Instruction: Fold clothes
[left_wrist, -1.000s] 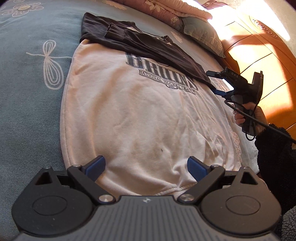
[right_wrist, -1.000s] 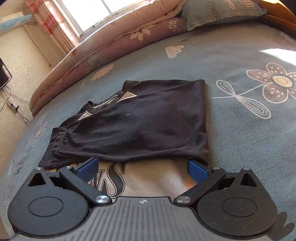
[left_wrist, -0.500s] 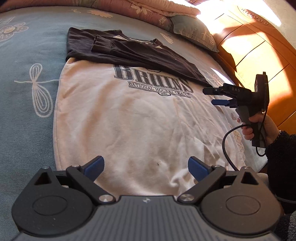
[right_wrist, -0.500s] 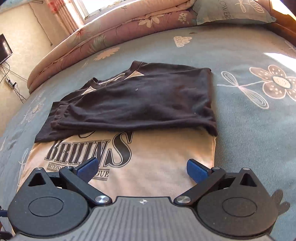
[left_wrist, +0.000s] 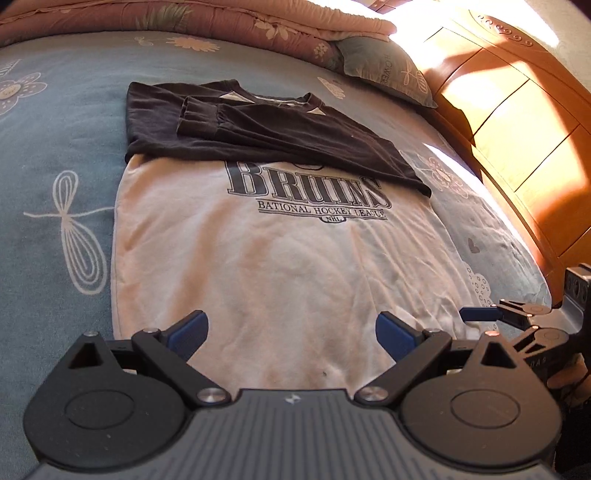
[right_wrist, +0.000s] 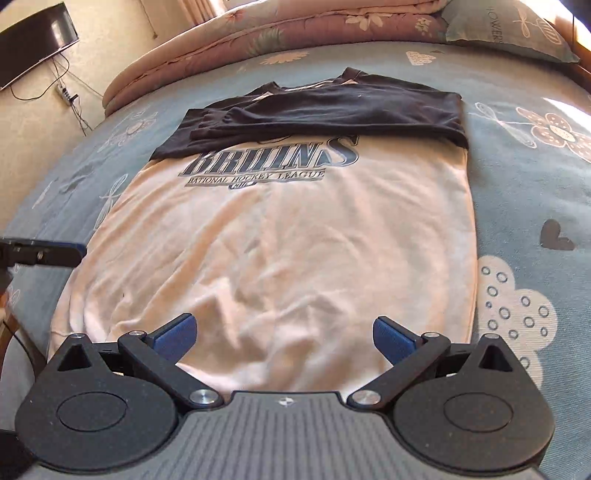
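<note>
Cream BRUINS-print sweatshirt (left_wrist: 280, 266) with dark sleeves folded across the chest, flat ahead of left gripper (left_wrist: 291, 332) and right gripper (right_wrist: 282, 332), both wide and empty.

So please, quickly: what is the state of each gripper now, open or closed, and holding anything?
Left gripper: open, holding nothing, above the hem of the white sweatshirt.
Right gripper: open, holding nothing.
</note>
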